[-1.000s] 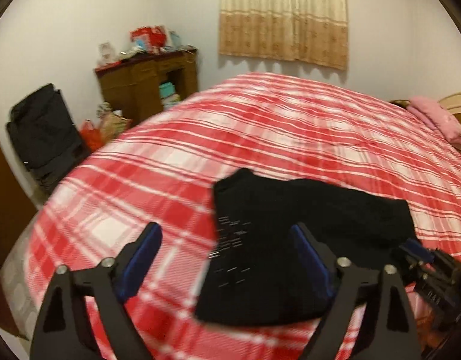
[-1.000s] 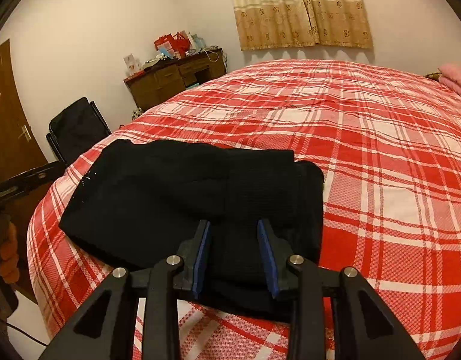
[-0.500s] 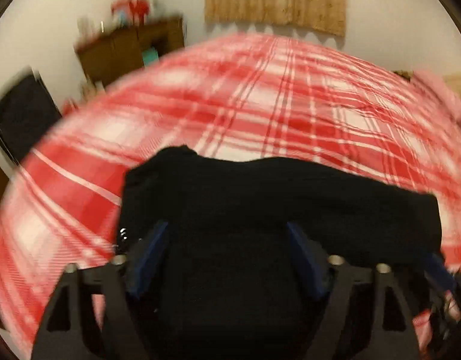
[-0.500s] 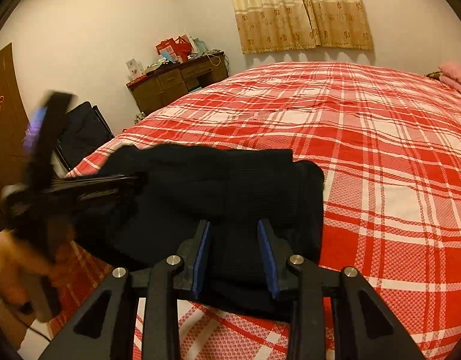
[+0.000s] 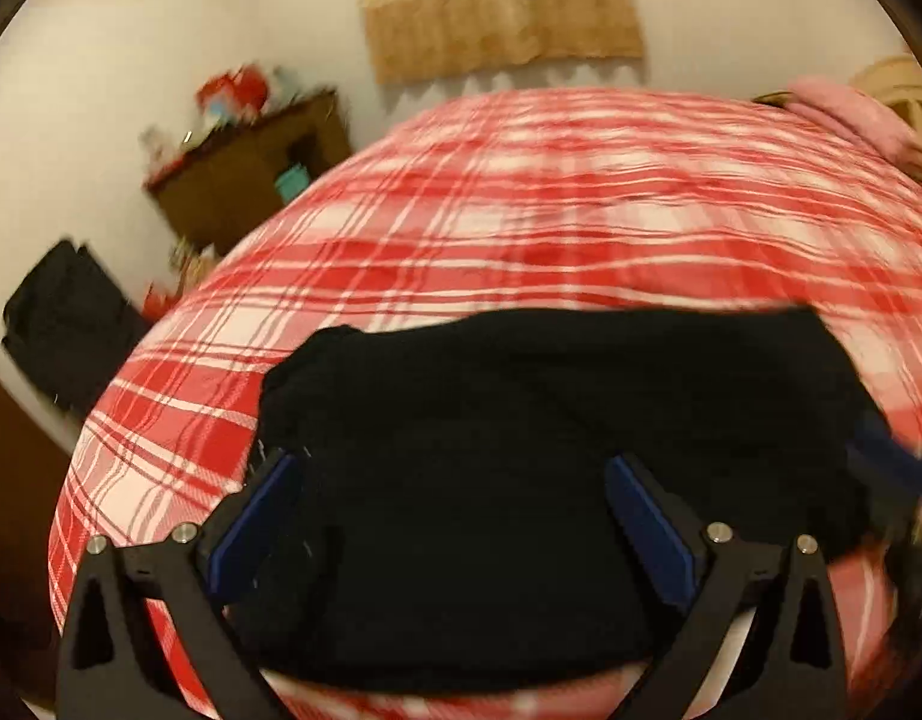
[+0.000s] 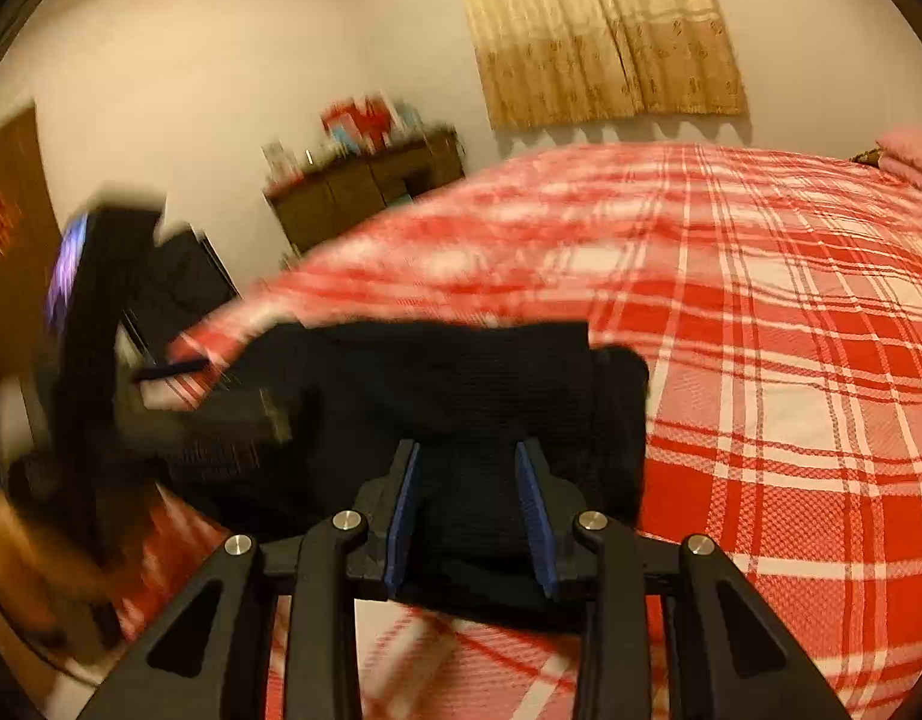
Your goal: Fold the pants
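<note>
Black folded pants [image 5: 551, 408] lie near the front edge of a red plaid bed [image 5: 581, 210]. My left gripper [image 5: 449, 462] hangs over their left part, its jaws opening wide; fabric lies under and between them, and the pads do not press on it. In the right wrist view, blurred, the left gripper [image 6: 221, 390] reaches over the left end of the pants [image 6: 461, 384]. My right gripper [image 6: 467, 450] stands at their near right edge with jaws partly apart. Fabric shows in the gap, with no visible pinch. The right gripper [image 5: 899, 468] is a blue blur at the pants' right end.
A wooden cabinet [image 5: 245, 180] with clutter on top stands against the far wall. A black bag [image 5: 59, 312] sits left of the bed. A pink pillow [image 5: 851, 114] lies at the far right. A hand [image 6: 17, 558] holds the left gripper. The plaid cover [image 6: 791, 360] stretches right.
My left gripper has swung in from the left over the pants and dropped closer, its jaws spreading wider. The right gripper has stayed at the near edge with the same gap.
</note>
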Tool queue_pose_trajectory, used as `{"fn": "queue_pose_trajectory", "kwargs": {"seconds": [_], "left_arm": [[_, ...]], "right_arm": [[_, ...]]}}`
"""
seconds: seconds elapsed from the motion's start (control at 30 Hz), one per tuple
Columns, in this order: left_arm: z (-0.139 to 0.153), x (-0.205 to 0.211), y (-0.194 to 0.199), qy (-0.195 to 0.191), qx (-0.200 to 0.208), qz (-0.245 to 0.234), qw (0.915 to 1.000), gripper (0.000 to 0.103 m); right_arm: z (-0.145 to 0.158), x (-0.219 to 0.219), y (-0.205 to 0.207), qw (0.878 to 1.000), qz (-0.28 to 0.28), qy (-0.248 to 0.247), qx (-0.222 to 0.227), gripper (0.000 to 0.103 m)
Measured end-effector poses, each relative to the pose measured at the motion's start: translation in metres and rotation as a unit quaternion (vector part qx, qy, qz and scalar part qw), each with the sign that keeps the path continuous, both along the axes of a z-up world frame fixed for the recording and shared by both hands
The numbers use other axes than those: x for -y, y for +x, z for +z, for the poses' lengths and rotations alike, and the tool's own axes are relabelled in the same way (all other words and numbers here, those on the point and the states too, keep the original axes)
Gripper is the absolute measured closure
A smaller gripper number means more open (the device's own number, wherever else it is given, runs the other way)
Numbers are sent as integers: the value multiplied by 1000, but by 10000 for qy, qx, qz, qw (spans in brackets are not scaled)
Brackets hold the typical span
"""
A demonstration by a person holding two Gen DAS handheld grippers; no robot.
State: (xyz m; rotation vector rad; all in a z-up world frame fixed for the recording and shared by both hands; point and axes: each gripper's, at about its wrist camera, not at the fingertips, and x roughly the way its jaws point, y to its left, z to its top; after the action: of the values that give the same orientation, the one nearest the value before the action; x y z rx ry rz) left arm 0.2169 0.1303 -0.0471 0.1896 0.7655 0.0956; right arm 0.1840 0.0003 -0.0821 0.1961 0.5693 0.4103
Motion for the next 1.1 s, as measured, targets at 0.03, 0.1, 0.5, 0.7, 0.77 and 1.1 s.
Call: {"fn": "queue_pose_trajectory", "kwargs": {"seconds": [0.03,0.1,0.5,0.7,0.77,1.1], "left_arm": [[-4,1,-8,-51,16,-51,10000,0],[-11,-4,-11,-129,-96,-16,9999,0],[-6,-31,-49,-835,23,148,9964,0],[13,-38,-87,-795,478,374,9950,0],[20,-39,-99,-740,607,442,9944,0],[44,-46,-148,-590,1003,568,9916,0]], "right_arm": [[2,-1,-4,10000,9,-15,13,68],[0,-10,-7,9993,54,-353,-138,68],[-9,0,-31,9974,-97,216,-684,67],[8,-14,-78,9984,-42,349,-448,57],[13,-18,-89,9986,-5,381,-380,57],[54,-23,-146,9991,-294,271,146,33]]}}
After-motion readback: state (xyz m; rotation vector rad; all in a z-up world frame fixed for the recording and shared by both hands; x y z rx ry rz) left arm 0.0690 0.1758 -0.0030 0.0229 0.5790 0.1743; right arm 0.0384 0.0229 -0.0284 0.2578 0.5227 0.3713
